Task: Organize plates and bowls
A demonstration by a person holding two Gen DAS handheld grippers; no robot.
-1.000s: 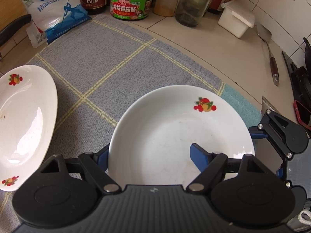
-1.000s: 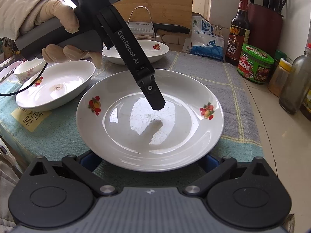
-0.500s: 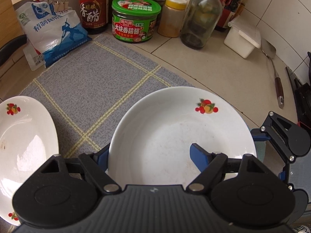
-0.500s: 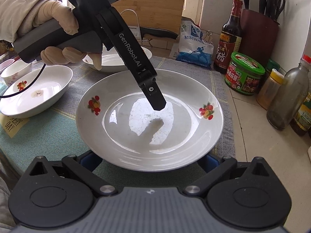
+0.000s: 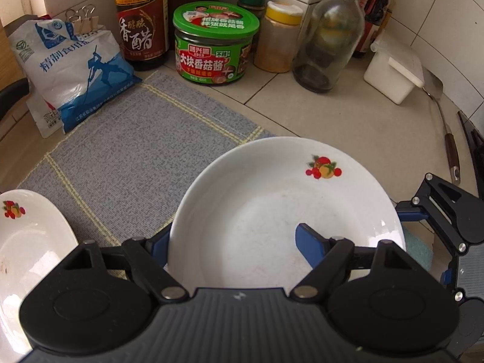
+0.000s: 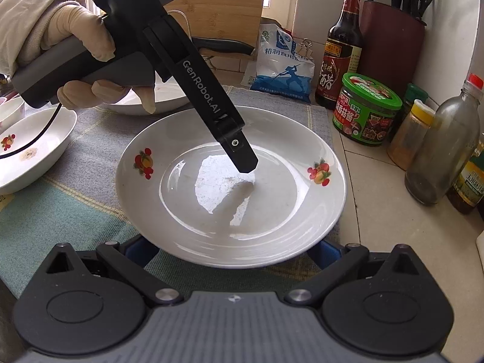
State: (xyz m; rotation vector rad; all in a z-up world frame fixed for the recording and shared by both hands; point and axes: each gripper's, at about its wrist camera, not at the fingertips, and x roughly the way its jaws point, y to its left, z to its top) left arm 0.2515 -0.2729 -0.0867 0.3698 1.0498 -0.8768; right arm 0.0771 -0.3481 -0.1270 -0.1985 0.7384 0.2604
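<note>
A white deep plate with fruit prints (image 5: pixel 272 211) (image 6: pixel 230 181) is held above the mat. My left gripper (image 5: pixel 233 242) is shut on its rim, one blue finger (image 5: pixel 311 243) inside the plate and the other under the rim. In the right wrist view its finger (image 6: pixel 239 151) reaches into the plate. My right gripper (image 6: pixel 230 251) stands open at the plate's near edge, its blue fingers (image 6: pixel 140 249) below the rim and spread wide. Whether they touch the plate is hidden.
Another white plate (image 5: pixel 27 257) lies at left on the grey checked mat (image 5: pixel 136 157). Two more dishes (image 6: pixel 27 151) lie at far left. A salt bag (image 5: pixel 69 69), vinegar bottle (image 5: pixel 142 21), green jar (image 5: pixel 214 45), spice jar (image 5: pixel 279 37) and glass bottle (image 5: pixel 329 36) line the back wall.
The plate, held by my left gripper, has moved right and toward the back row of jars and bottles. The other dishes have slid leftward in view.
</note>
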